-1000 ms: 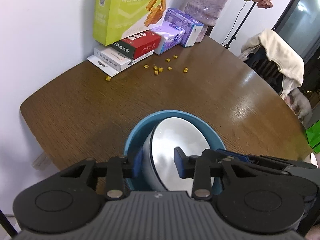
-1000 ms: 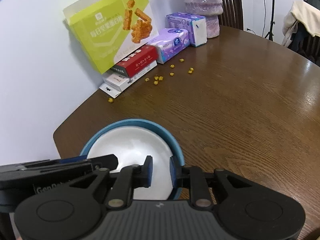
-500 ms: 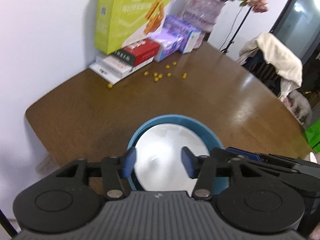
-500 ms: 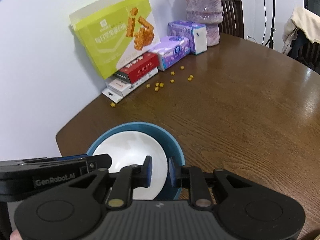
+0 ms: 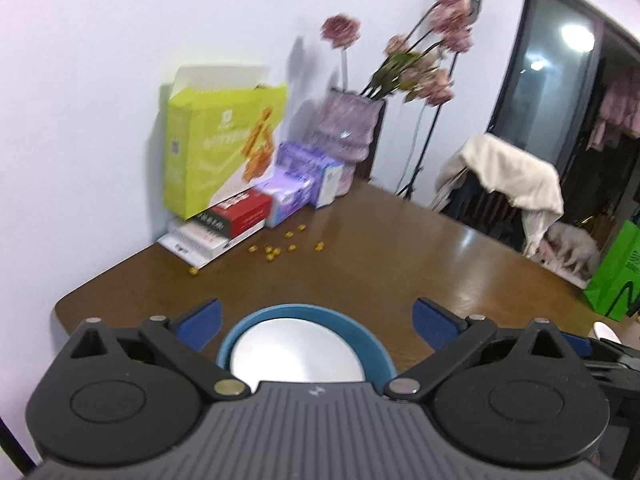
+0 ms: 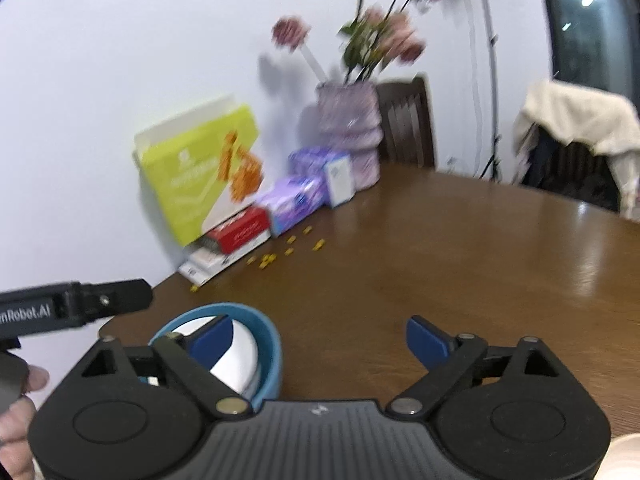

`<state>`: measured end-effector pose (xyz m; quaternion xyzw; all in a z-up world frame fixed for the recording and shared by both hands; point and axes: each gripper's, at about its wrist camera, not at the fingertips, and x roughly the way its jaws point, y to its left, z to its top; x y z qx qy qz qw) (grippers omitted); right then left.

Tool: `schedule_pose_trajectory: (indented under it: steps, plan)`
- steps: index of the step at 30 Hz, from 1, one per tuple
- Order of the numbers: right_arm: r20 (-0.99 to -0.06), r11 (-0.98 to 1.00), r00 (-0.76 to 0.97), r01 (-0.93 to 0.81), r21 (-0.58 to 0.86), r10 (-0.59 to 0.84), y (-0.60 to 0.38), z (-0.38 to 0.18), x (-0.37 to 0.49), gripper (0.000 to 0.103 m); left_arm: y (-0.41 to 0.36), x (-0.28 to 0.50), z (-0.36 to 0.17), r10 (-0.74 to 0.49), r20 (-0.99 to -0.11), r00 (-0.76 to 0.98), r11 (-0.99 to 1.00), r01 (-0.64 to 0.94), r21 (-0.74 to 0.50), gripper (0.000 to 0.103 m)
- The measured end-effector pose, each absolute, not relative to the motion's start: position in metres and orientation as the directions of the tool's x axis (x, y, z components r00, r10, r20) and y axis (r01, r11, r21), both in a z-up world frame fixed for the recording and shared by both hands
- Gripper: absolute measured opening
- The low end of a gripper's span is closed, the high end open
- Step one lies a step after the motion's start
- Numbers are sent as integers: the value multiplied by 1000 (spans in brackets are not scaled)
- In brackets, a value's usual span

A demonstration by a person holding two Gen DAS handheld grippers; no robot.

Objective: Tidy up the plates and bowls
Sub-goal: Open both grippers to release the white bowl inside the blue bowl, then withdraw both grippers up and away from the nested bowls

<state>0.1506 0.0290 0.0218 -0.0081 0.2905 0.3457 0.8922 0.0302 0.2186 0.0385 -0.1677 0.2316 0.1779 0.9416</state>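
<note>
Blue bowl (image 5: 376,344) below left tongs (image 5: 316,322), right tongs (image 6: 320,340) beside — both opening, empty.

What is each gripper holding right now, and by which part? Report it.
Nothing. Left gripper and right gripper are opening, pads clear of the white bowl nested in the blue bowl.

The table (image 5: 400,264) is glossy brown wood. A smooth white bowl (image 5: 296,356) sits in a matt blue bowl (image 5: 372,344). Cardboard boxes (image 5: 216,152) look printed; cream cloth (image 5: 508,172) drapes softly.
</note>
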Motion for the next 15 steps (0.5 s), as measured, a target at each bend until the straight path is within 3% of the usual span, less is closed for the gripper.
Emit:
schedule_pose_trajectory:
  steps: [3,6,15]
  plan:
    - [-445,772,651,-613,170,615,0,21,132,103,201,25,35,241,-460,854,896,-378,-234,103]
    - [-379,796,711,-588,143,593,-25,18,114,103,187,22,27,225,-446,867,902,-358,-241,103]
    - [-328,884,824,-457,96,462,-86,-10,86,103,158,22,-3,176,-443,879,912,-314,-263,103]
